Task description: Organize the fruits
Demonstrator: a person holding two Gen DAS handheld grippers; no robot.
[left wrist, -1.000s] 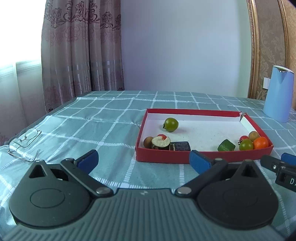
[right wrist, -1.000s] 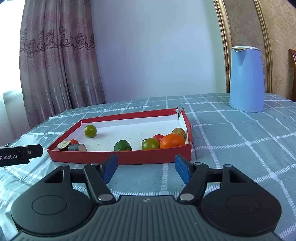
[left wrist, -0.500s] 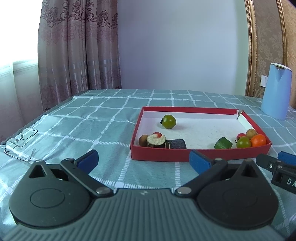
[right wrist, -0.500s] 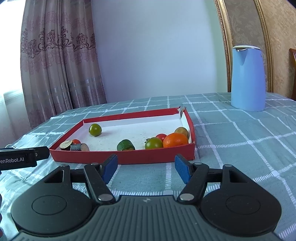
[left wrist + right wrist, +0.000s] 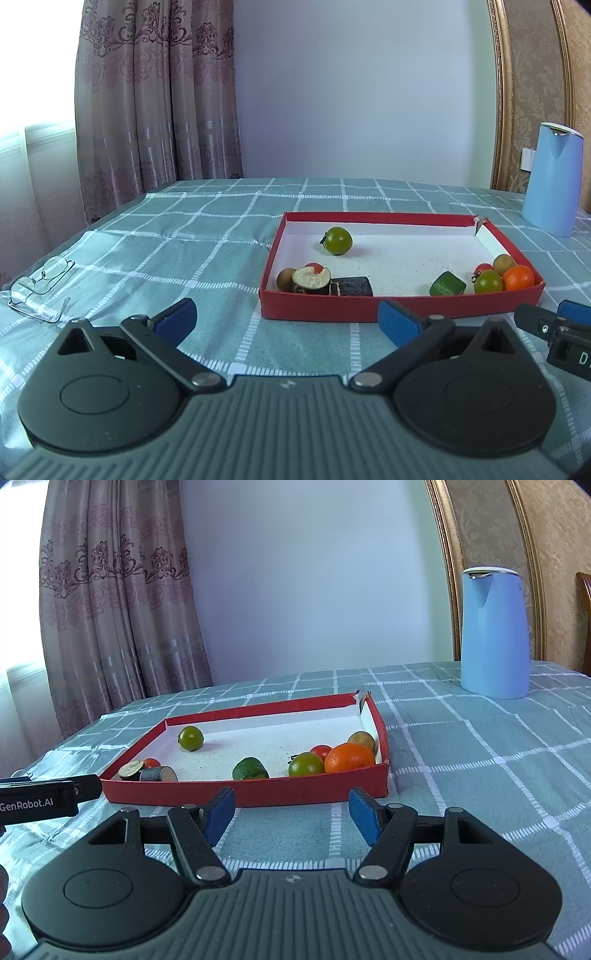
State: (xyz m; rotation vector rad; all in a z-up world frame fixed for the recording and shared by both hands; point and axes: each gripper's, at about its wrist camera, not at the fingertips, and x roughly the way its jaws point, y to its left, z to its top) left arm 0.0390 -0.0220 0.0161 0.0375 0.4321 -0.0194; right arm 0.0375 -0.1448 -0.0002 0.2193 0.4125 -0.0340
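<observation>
Fingers: left gripper (image 5: 286,323) spread wide, holding nothing; right gripper (image 5: 291,814) likewise spread and bare, both hovering low over the checked tablecloth (image 5: 184,251) just short of the red tray (image 5: 402,308).

Contents, left to right:
- Spectacles (image 5: 40,282), near the cloth's left edge, well apart from the tray.
- Near-left corner of tray: brown fruit (image 5: 285,278), cut slice (image 5: 311,278) with a small red tomato (image 5: 314,266) behind it, dark chunk (image 5: 351,287), all touching or nearly so.
- Far left: lone green tomato (image 5: 338,240).
- Middle front: green chunk (image 5: 447,284), standing alone.
- Near-right corner: green tomato (image 5: 306,764), red tomato (image 5: 320,751), orange (image 5: 349,757), tan fruit (image 5: 362,740), packed together.
- Blue kettle (image 5: 493,635), beyond the tray to the right.

Handling note: whether this grouping is the sorted result or awaits sorting cannot be judged. Any pick is best made from above, clearing the tray wall; round fruit would likely roll.

Clearance: white floor open through the tray's middle; bare cloth on both sides.
</observation>
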